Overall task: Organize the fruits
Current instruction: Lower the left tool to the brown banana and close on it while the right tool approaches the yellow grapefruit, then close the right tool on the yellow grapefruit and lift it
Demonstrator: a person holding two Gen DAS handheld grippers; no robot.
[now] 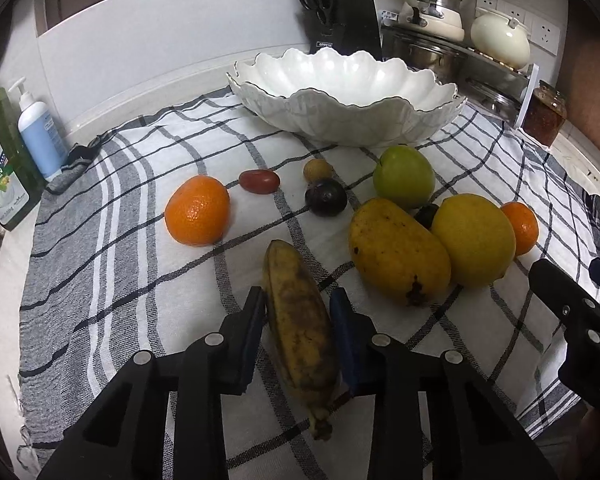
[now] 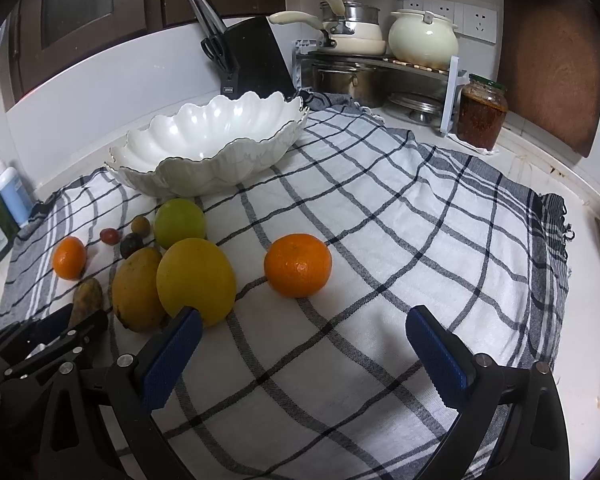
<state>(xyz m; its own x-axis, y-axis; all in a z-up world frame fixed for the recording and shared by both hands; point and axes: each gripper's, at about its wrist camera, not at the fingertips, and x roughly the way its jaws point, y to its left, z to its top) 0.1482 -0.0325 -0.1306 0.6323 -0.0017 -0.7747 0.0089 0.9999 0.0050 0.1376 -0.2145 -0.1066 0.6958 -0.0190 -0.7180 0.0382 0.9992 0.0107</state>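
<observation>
Nearest the left wrist camera lies the spotted, browning yellow banana (image 1: 300, 332), lengthwise between the two blue-padded fingers of the left gripper (image 1: 298, 300). Both pads sit just beside its flanks; whether they press the peel or merely bracket it cannot be told. The fruit rests on the checked black-and-white cloth (image 1: 140, 240).

Handling judgement: the banana looks overripe, so it is probably soft and easily bruised. It is light. Grip across the thick middle with modest force; avoid the stem end nearest the camera.

Ahead of the left gripper stands the white scalloped ceramic bowl (image 1: 340, 92), which holds no fruit. Ahead and to its right lie the yellow-orange mango (image 1: 396, 252), the large yellow lemon (image 1: 474, 240) touching it, and the green apple (image 1: 404, 176) beyond. An orange mandarin (image 1: 198, 210) lies ahead to the left.

The right gripper (image 2: 304, 332) is spread wide and holds nothing. A second orange mandarin (image 2: 298, 265) lies directly ahead of it on the cloth, apart from both fingers. No fruit has yet reached the bowl.
</observation>
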